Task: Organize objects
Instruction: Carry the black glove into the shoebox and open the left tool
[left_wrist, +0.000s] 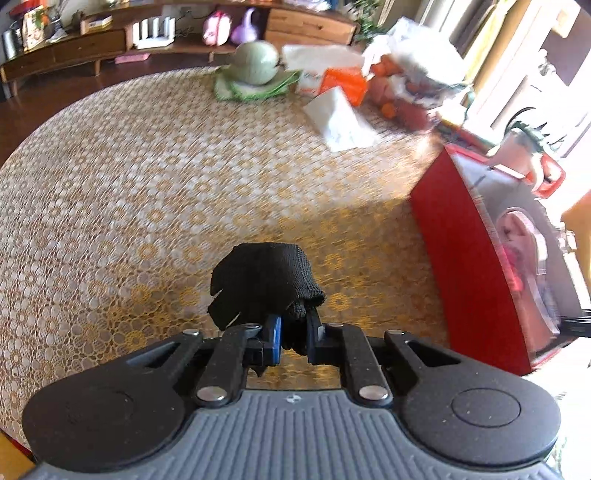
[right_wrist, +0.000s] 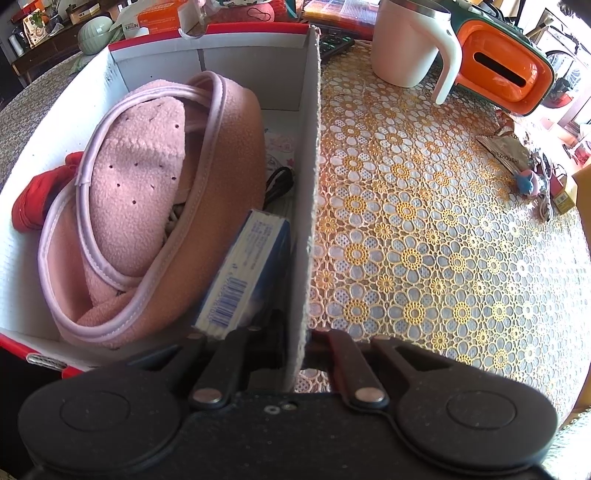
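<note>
Black knit cloth (left_wrist: 264, 280) sits pinched in the left gripper (left_wrist: 295, 334), held above the worktop (left_wrist: 129, 177). To its right the red box (left_wrist: 469, 266) waits; the right gripper (right_wrist: 301, 343) clamps the box's near-right wall. Next, probably: carry the cloth over the box, release.

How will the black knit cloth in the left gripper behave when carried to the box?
Probably floppy: the black knit cloth bunches and droops around the left gripper. Likely light, held by a small pinch. Loose folds may snag the red box wall.
</note>
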